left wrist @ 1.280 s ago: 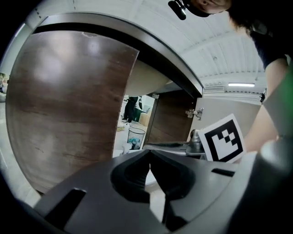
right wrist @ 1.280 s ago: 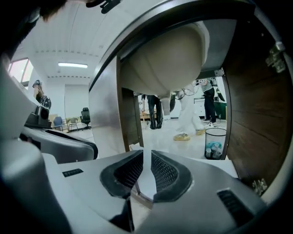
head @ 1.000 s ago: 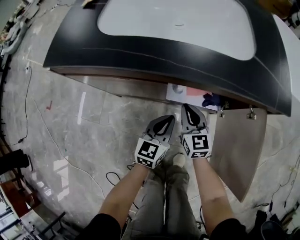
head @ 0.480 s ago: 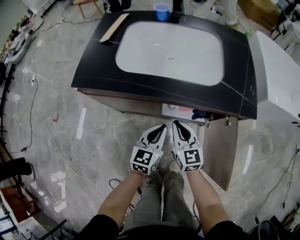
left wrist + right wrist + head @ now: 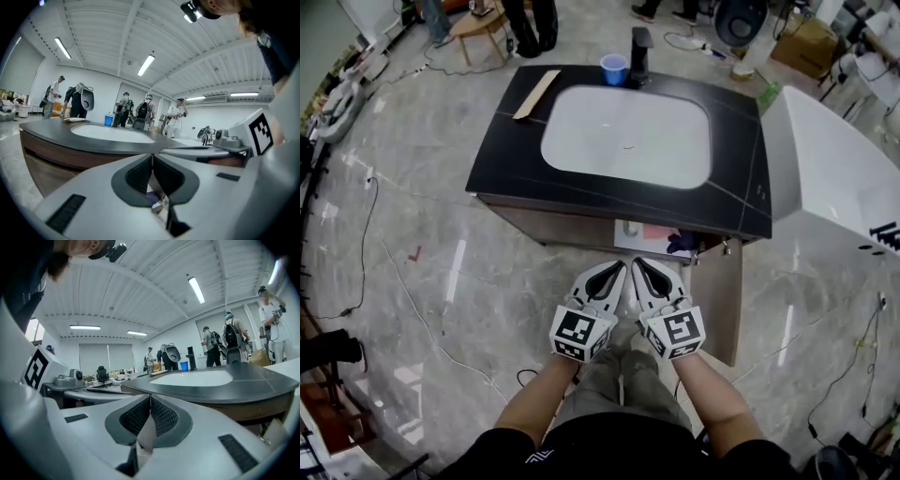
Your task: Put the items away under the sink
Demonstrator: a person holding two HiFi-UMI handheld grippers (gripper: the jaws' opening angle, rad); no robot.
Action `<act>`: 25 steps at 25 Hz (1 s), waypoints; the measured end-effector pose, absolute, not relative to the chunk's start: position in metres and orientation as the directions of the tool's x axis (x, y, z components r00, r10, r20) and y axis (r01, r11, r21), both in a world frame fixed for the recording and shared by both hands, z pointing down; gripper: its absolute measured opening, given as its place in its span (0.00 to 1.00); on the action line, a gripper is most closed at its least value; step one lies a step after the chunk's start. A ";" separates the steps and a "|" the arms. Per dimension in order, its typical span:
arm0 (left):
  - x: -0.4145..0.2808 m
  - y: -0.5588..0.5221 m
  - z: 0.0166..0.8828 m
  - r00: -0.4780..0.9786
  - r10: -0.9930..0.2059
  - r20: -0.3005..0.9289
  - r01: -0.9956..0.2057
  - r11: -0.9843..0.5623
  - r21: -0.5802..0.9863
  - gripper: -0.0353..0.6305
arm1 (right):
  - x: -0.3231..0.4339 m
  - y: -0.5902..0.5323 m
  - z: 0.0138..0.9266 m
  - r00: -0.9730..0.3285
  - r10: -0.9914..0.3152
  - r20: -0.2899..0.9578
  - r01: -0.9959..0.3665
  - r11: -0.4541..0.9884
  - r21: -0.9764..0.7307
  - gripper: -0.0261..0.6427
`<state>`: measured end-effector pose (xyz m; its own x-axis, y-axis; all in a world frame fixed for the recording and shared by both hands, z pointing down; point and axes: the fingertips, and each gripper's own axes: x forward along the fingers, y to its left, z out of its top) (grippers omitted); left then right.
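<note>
A black vanity top [image 5: 502,159] with a white basin [image 5: 628,136] stands ahead of me. Below its front edge the cabinet door [image 5: 727,300] hangs open to the right. Inside the opening I see a white box [image 5: 630,230], something pink [image 5: 657,232] and a purple item [image 5: 682,242]. My left gripper [image 5: 615,273] and right gripper [image 5: 640,266] are held side by side over the floor, a short way in front of the opening. Both are shut and hold nothing. In the left gripper view the shut left gripper [image 5: 153,155] points at the vanity, as does the right gripper [image 5: 150,398] in its own view.
A blue cup [image 5: 614,68], a black faucet [image 5: 640,52] and a cardboard strip [image 5: 536,94] sit on the counter's far side. A large white unit [image 5: 834,187] stands to the right. Cables [image 5: 403,281] trail over the marble floor. People stand beyond the vanity.
The view has pulled back from the vanity, so the whole counter now shows. Both grippers stay shut and have drawn closer together.
</note>
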<state>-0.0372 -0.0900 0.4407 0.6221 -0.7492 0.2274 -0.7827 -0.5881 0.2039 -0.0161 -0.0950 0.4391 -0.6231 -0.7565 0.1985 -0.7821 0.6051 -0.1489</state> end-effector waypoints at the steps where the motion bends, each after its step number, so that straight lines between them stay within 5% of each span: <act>1: -0.036 -0.088 0.430 0.632 -0.744 0.216 -0.775 -0.600 0.198 0.06 | -0.017 -0.091 0.430 -0.627 -0.754 0.194 -0.779 0.611 -0.144 0.09; 25: -0.038 -0.078 0.277 0.626 -0.776 0.077 -0.780 -0.625 0.043 0.06 | -0.014 -0.061 0.261 -0.675 -0.738 0.000 -0.737 0.674 -0.044 0.09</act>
